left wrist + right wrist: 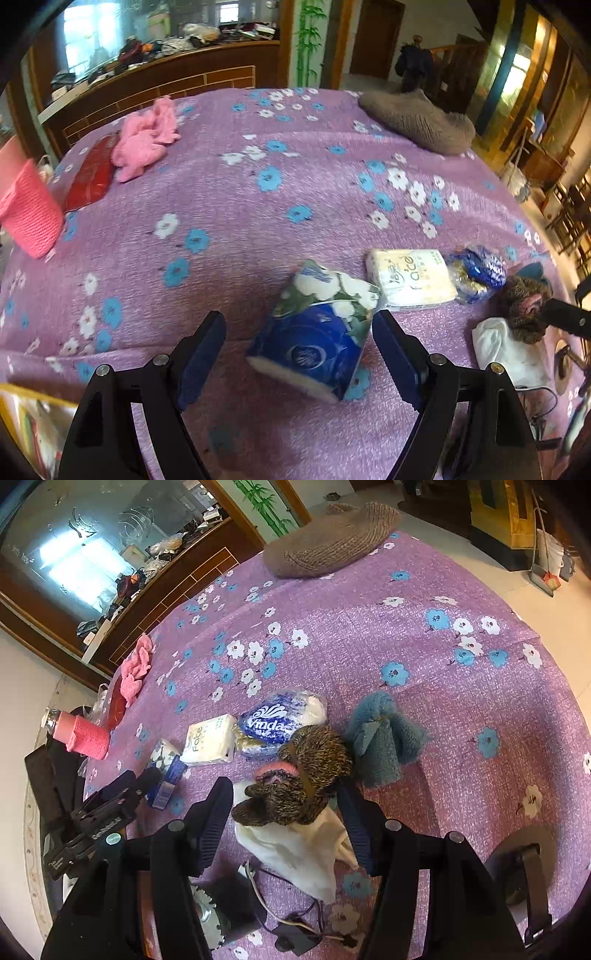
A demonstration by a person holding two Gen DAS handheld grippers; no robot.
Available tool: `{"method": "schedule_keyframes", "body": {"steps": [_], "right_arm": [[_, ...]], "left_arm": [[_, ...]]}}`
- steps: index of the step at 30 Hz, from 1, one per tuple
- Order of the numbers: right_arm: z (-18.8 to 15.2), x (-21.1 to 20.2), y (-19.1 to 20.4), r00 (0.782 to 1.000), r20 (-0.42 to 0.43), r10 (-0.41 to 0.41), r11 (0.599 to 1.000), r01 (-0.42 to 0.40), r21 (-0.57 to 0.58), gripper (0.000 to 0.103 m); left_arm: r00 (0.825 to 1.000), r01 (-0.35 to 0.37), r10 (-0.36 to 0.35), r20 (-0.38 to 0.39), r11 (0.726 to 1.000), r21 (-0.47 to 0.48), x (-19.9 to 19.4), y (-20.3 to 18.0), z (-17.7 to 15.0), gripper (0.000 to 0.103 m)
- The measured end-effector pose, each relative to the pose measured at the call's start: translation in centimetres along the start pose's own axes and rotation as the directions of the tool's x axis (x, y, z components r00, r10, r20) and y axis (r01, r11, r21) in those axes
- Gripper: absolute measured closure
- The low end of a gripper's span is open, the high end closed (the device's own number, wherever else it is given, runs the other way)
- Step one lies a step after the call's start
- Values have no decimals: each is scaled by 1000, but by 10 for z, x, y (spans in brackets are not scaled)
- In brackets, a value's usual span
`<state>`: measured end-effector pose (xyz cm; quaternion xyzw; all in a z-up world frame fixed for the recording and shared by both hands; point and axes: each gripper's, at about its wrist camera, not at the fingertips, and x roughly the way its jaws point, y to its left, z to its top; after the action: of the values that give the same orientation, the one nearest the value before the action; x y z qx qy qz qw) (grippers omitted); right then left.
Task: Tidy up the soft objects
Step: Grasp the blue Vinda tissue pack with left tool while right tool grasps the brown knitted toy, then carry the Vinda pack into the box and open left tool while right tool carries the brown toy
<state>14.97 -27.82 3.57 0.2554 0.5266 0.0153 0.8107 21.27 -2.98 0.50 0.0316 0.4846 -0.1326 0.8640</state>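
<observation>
My left gripper (299,350) is open, its jaws on either side of a blue floral tissue pack (317,328) lying on the purple flowered cloth (258,221); the right pad touches or nearly touches it. My right gripper (284,812) is open around a brown knitted item (295,775) resting on a white cloth (295,853). A white "Face" tissue pack (410,277), also in the right wrist view (210,740), and a blue Vinda pack (277,716) lie between them. A blue-grey fluffy cloth (380,734) lies to the right.
A pink fluffy cloth (147,136) and a red pack (92,173) lie far left, by a pink knitted sleeve on a bottle (29,210). A grey-brown knitted item (417,118) lies at the far edge. A black device with cables (229,904) lies near my right gripper.
</observation>
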Motion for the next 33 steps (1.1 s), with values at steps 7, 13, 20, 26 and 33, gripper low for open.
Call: {"method": "schedule_keyframes", "body": {"steps": [7, 13, 20, 26, 33], "right_arm": [[2, 9, -3, 999, -19, -35, 999, 35, 11, 46], [1, 11, -5, 999, 5, -54, 999, 54, 6, 54], [-3, -8, 11, 995, 65, -75, 995, 79, -67, 77], [-13, -30, 25, 993, 110, -53, 992, 65, -107, 80], [-30, -59, 39, 990, 138, -12, 990, 31, -139, 80]], "left_arm": [[997, -62, 64, -35, 996, 59, 18, -13, -5, 38], [999, -39, 39, 15, 999, -1, -3, -2, -6, 42], [997, 21, -15, 72, 997, -80, -44, 10, -20, 42], [989, 90, -74, 129, 988, -122, -95, 18, -44, 42], [972, 152, -114, 204, 972, -180, -160, 40, -86, 42]]}}
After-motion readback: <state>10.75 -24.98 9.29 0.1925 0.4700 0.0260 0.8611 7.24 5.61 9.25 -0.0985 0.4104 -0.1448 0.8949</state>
